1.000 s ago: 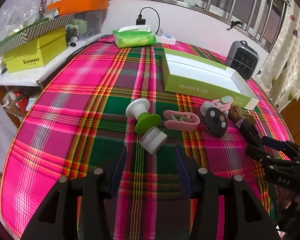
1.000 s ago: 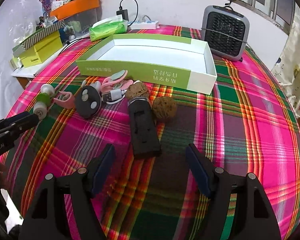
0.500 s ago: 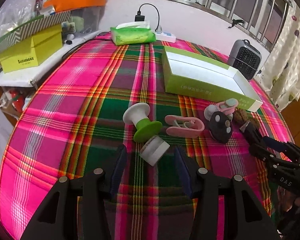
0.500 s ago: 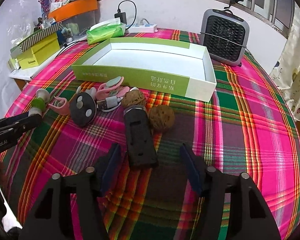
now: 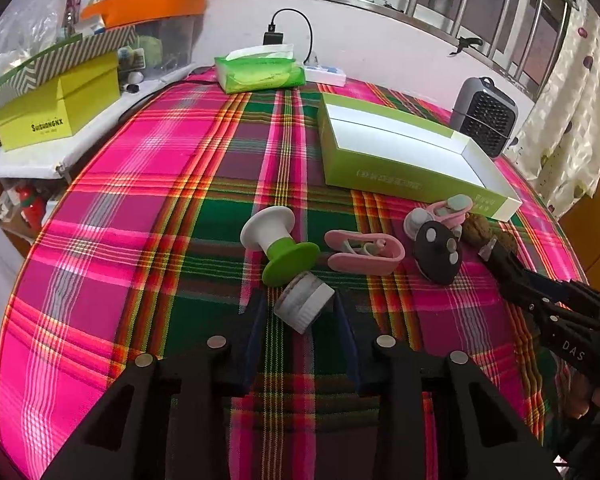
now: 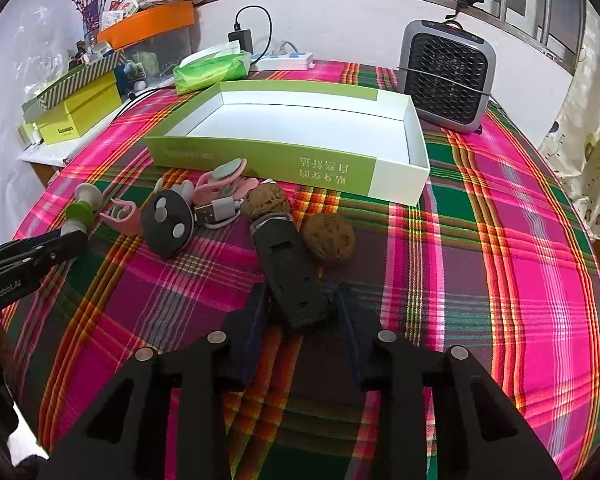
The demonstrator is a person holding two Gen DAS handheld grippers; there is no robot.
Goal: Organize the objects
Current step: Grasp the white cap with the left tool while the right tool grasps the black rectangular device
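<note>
Straddling two targets at once, one per tool. Left gripper low over the plaid tablecloth, fingers set narrowly either side of the white cap end of the green-and-white spool; slim gaps visible on both sides, so not yet clamped. Spool lying tipped on its side, cap end nearest the tool, wide white flange pointing away, which likely explains the approach on the small end.

Right gripper likewise part-closed around the near end of the black remote-like bar, lying lengthwise away from the tool. Pads look very close to its edges; contact hard to confirm from this angle, probably just short of a grip.

Just beyond the bar: two walnuts, one touching its right flank, one at its far tip. Further left of it, black oval fob, pink clips with a USB cable, all loose on the cloth.

Green tray box ahead of the right tool, open, nothing seen inside; probable drop-off for everything. Long side facing the clutter, so a short carry forward.

Heater and tissue pack beyond the box, clear of the work.
</note>
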